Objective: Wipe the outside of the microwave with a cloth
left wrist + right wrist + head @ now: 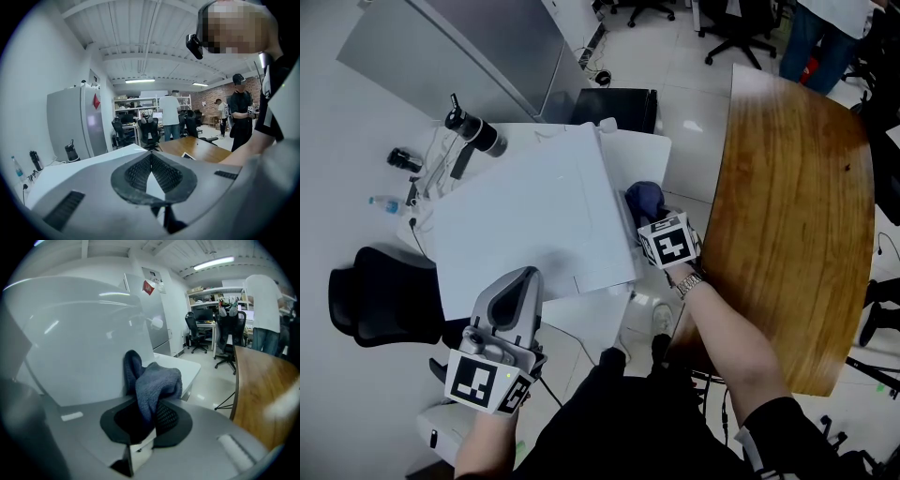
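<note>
Right gripper (652, 223) holds a dark blue cloth (645, 198) against the right side wall of the white microwave (525, 216), fingers clamped on the cloth's lower end so the bunched fabric stands upright past the fingertips. A bare strip of white counter (647, 148) lies beyond the cloth, with a wooden table (797, 206) close on the right. Left gripper (523, 277) hangs at the microwave's near-left corner, fingers closed tip to tip, empty.

A wooden table (797, 206) is seen at the right, a black chair (375, 305) near left, a water bottle (386, 202) beyond it.
</note>
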### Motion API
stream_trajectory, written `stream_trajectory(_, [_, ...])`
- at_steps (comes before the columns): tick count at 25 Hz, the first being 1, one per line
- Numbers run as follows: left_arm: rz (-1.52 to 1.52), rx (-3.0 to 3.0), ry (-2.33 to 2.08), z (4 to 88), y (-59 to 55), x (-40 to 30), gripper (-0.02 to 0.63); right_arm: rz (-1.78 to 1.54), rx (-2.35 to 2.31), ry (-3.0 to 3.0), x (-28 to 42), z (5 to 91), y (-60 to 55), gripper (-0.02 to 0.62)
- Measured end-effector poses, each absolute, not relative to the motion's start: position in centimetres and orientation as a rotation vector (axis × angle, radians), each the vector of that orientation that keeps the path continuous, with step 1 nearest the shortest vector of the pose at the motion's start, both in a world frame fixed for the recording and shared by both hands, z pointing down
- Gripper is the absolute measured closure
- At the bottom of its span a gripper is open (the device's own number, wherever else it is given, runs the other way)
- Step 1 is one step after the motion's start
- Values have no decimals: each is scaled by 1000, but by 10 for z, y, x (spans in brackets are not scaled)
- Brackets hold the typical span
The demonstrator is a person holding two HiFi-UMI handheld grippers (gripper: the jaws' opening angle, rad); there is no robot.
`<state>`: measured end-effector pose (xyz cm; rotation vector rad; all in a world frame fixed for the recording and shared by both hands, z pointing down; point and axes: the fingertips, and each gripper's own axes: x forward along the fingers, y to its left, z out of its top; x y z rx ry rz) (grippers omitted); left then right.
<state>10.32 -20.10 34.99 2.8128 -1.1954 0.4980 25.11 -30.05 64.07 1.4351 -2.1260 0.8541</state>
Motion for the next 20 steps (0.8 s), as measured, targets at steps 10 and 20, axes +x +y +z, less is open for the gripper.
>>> stream_trajectory(10, [441, 2813, -1195, 347, -201, 94, 602, 801, 1503, -2065, 273, 627, -296, 549])
stream_trajectory(20, [305, 2832, -1181, 333, -188, 58, 603, 663, 1631, -2037, 284, 569, -275, 549])
